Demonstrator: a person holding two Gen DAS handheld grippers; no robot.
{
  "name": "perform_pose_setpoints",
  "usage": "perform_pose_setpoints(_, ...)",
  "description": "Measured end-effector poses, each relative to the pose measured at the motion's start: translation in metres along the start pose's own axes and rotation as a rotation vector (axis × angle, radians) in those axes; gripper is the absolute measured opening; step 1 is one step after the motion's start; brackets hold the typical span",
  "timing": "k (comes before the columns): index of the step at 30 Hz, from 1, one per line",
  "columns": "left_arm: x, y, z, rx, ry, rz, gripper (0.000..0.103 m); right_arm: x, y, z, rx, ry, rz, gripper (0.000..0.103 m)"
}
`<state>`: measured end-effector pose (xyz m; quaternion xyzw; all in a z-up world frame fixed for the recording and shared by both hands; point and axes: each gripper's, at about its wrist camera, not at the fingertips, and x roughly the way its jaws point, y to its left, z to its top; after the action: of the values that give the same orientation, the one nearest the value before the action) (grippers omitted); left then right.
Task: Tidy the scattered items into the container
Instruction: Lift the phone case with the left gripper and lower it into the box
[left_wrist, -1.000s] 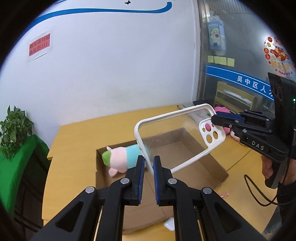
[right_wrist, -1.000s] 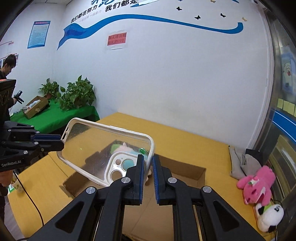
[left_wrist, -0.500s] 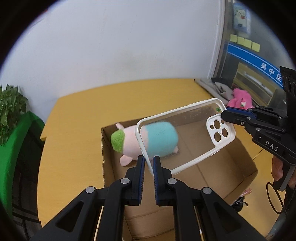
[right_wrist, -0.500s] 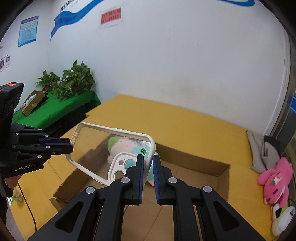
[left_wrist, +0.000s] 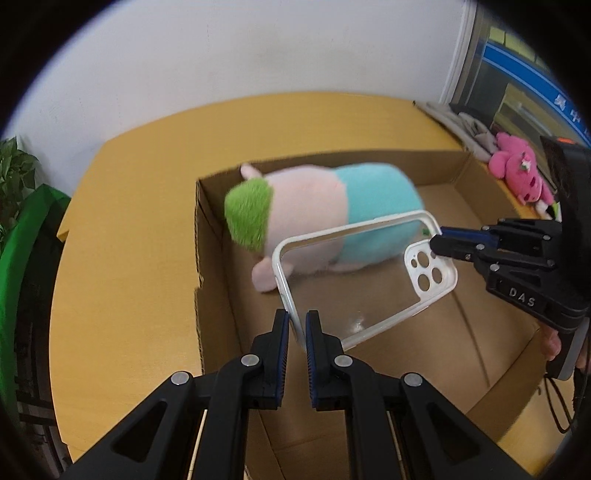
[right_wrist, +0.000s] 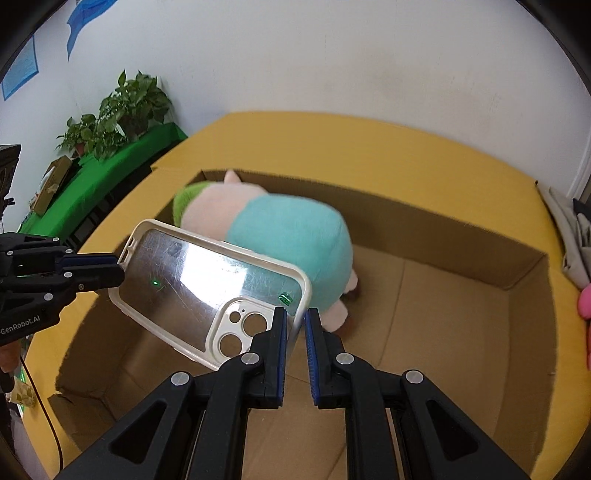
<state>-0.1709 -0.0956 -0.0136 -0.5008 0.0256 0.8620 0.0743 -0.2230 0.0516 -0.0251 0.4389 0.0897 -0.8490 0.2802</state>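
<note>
A clear phone case with a white rim hangs low inside the open cardboard box, held at both ends. My left gripper is shut on its plain end. My right gripper is shut on its camera-cutout end; the case also shows in the right wrist view. The right gripper appears in the left wrist view, the left gripper in the right wrist view. A pink plush with a teal body and green head lies in the box behind the case.
The box sits on a yellow table against a white wall. A pink plush toy and grey cloth lie at the table's far right. A green-covered bench with potted plants stands to the left.
Both grippers have carried the phone case down and forward, from above the box to low inside it, close to the plush. Both grips are unchanged.
</note>
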Motion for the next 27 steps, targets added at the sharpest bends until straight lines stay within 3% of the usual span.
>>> perform_pose_setpoints(8,0.032,-0.005,-0.019,0.033,0.088,0.031,0.008,0.009,0.007,-0.017,-0.003,0.032,0.001,0.012)
perform_pose_setpoints(14,0.044,-0.003,-0.023,0.035,0.142,0.06,0.008,0.025,0.007,-0.026,0.002,0.107,0.03,0.012)
perform_pose_setpoints(22,0.058,-0.002,-0.014,0.061,0.228,0.137,0.008,0.062,0.008,-0.022,-0.013,0.273,0.042,0.014)
perform_pose_setpoints(27,0.061,-0.001,-0.01,0.059,0.257,0.172,0.008,0.068,0.004,-0.026,0.007,0.295,0.065,0.014)
